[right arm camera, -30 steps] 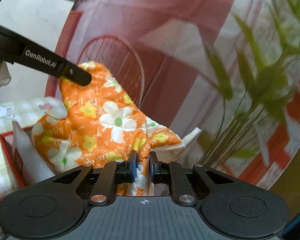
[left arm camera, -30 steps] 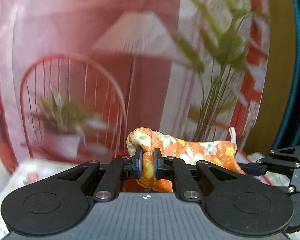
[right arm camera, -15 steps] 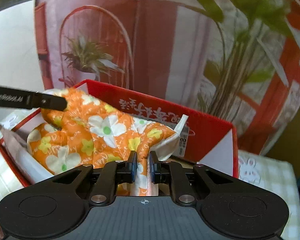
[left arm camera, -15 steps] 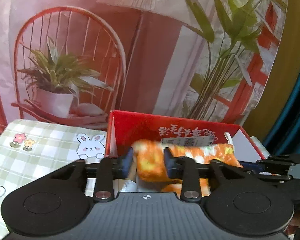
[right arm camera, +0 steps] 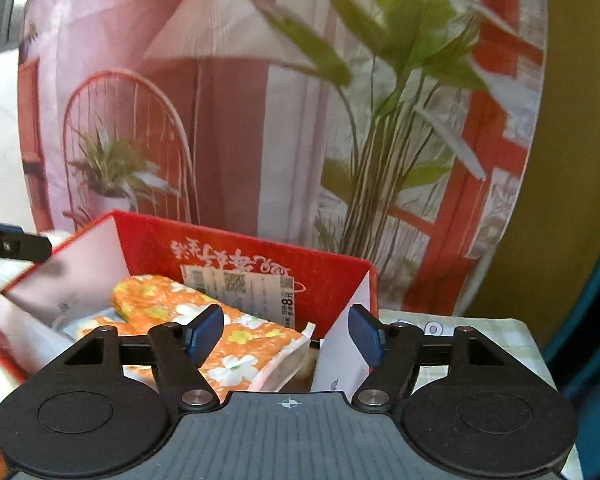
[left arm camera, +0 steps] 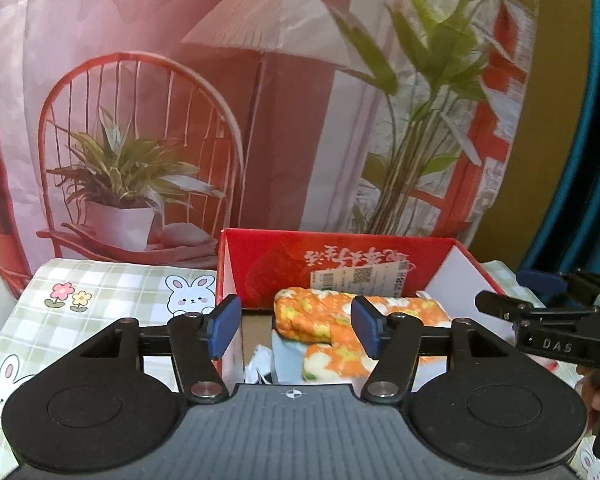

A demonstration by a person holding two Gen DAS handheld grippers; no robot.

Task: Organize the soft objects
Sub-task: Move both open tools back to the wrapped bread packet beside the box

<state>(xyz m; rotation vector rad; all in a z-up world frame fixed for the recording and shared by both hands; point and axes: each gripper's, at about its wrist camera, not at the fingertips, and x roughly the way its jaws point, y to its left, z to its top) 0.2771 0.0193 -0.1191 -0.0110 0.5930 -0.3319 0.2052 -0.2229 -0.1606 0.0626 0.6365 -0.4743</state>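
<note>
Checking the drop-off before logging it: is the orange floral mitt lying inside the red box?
Yes: in the right wrist view the orange floral mitt lies inside the red box, below its rim and clear of both blue fingers.

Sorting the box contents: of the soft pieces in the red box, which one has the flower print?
The orange mitt, lying on top in the red box. The pale blue cloth under it is plain, with no flowers.

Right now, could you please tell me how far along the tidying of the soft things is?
Done: the orange floral mitt lies inside the red box, on other soft items. In hand: nothing; the left gripper and right gripper have their jaws opening, with no pad pressing on the mitt. Left: nothing else soft shows on the checked cloth.
</note>
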